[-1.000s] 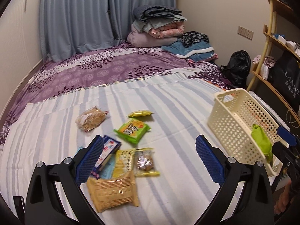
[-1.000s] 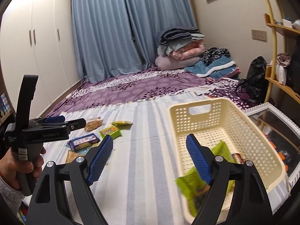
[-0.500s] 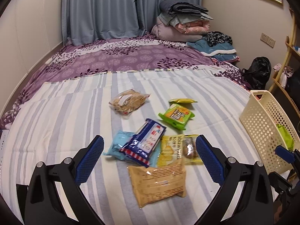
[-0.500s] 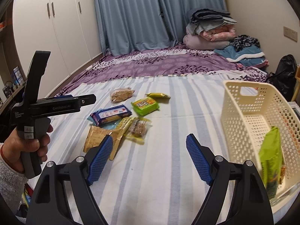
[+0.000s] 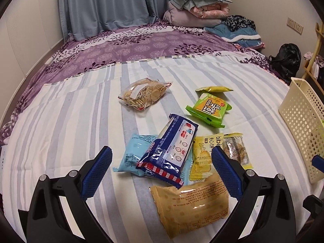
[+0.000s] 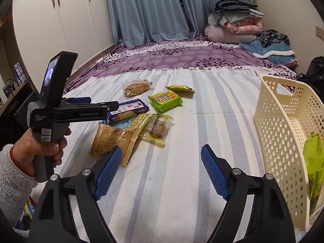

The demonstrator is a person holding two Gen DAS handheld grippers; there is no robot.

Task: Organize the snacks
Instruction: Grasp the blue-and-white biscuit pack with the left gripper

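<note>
A pile of snacks lies on the striped sheet: a dark blue packet (image 5: pixel 172 147) over a light blue one (image 5: pixel 131 156), a tan packet (image 5: pixel 192 204), a yellow packet (image 5: pixel 202 156) and a clear one with brown pieces (image 5: pixel 236 151). My left gripper (image 5: pixel 160 154) hangs open just above this pile with nothing between its pads. Farther back lie a green packet (image 5: pixel 209 109) and a clear biscuit bag (image 5: pixel 143 96). My right gripper (image 6: pixel 161 149) is open and empty over bare sheet, right of the tan packet (image 6: pixel 109 137). The cream basket (image 6: pixel 283 125) at the right holds a green packet (image 6: pixel 313 162).
A hand in a fleecy white sleeve (image 6: pixel 14 174) holds the left gripper (image 6: pixel 109 106) over the pile's left side. Folded bedding (image 5: pixel 198 10) is stacked at the bed's far end. A black bag (image 5: pixel 285 60) and wooden shelves stand to the right, white wardrobes (image 6: pixel 60 20) to the left.
Both grippers swung left, away from the basket, and sank toward the snack pile, which now looks larger. The green packet seen dropping by the right fingers now rests in the basket.
</note>
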